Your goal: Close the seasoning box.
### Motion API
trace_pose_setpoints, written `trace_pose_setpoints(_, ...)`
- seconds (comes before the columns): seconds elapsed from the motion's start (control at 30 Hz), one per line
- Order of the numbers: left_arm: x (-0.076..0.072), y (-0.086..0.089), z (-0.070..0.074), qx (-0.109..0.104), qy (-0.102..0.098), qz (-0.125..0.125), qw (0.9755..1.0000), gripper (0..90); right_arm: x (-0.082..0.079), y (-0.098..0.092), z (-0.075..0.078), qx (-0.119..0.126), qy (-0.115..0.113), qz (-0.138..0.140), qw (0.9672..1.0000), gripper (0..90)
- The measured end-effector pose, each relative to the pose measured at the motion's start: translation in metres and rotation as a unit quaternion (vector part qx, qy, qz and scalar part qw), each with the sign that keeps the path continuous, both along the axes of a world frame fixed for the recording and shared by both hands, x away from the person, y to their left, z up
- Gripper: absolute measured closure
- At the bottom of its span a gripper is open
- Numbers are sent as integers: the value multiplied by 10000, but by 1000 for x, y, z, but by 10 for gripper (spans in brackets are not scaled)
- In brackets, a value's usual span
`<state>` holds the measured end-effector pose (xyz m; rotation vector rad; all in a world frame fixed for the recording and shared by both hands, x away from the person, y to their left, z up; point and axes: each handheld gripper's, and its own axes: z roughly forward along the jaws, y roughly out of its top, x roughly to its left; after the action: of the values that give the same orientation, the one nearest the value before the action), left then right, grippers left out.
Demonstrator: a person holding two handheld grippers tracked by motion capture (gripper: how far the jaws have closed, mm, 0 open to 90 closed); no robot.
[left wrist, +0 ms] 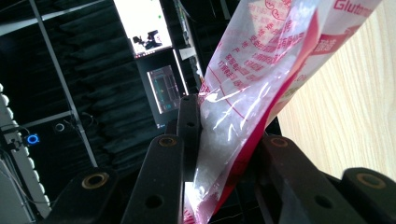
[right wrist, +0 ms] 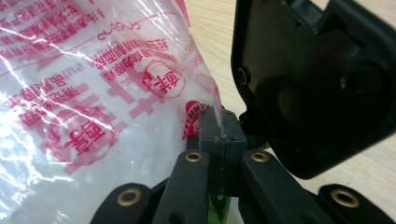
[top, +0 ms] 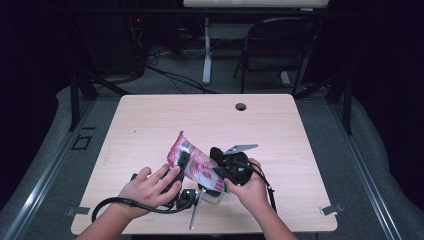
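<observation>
A clear plastic bag (top: 196, 165) with red print and white powder inside is held up over the near part of the wooden table (top: 200, 120). My left gripper (top: 183, 161) clamps the bag's body. In the left gripper view the bag (left wrist: 252, 79) runs up between the two black jaws of the left gripper (left wrist: 229, 128), which press on its sides. My right gripper (top: 218, 172) grips the other end. In the right gripper view the right gripper (right wrist: 219, 123) has its pads together, pinching a thin edge of the bag (right wrist: 93, 93).
A grommet hole (top: 241, 106) sits near the table's far edge. Behind the table stand a dark chair (top: 280, 45) and a desk leg (top: 206, 50). A large black casing (right wrist: 317, 79) hangs close beside the right gripper's tips. A lit monitor (left wrist: 142, 28) glows in the dark background.
</observation>
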<state>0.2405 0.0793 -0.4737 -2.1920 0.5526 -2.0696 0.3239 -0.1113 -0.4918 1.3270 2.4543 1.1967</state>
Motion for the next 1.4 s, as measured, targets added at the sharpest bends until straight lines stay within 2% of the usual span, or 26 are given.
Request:
trace_pose_setpoints(0.23, 0, 0, 0, -3, 79, 31, 10000, 776, 1, 3, -2, -50, -19, 15, 10000, 900)
trace_pose_setpoints(0.3, 0, 1, 0, -21, 20, -13, 10000, 777, 1, 3, -2, -45, -13, 6, 10000, 900)
trace_pose_setpoints(0.43, -1, 1, -1, -18, 27, -3, 10000, 777, 1, 4, -2, -45, -8, -19, 10000, 900)
trace_pose_setpoints(0.47, -1, 1, -2, -90, 38, -46, 9999, 777, 1, 3, -2, -49, 8, -13, 10000, 900)
trace_pose_setpoints(0.73, -2, 0, 0, 1, 61, -5, 10000, 777, 2, 4, -4, -16, 3, -30, 10000, 900)
trace_pose_setpoints(0.9, -2, -1, -2, -78, 37, -86, 9999, 778, 3, 5, -5, -10, 3, -48, 10000, 900)
trace_pose_setpoints(1.4, -4, -2, -1, -51, 12, -117, 9999, 779, 2, 6, -7, 20, 27, -39, 10000, 900)
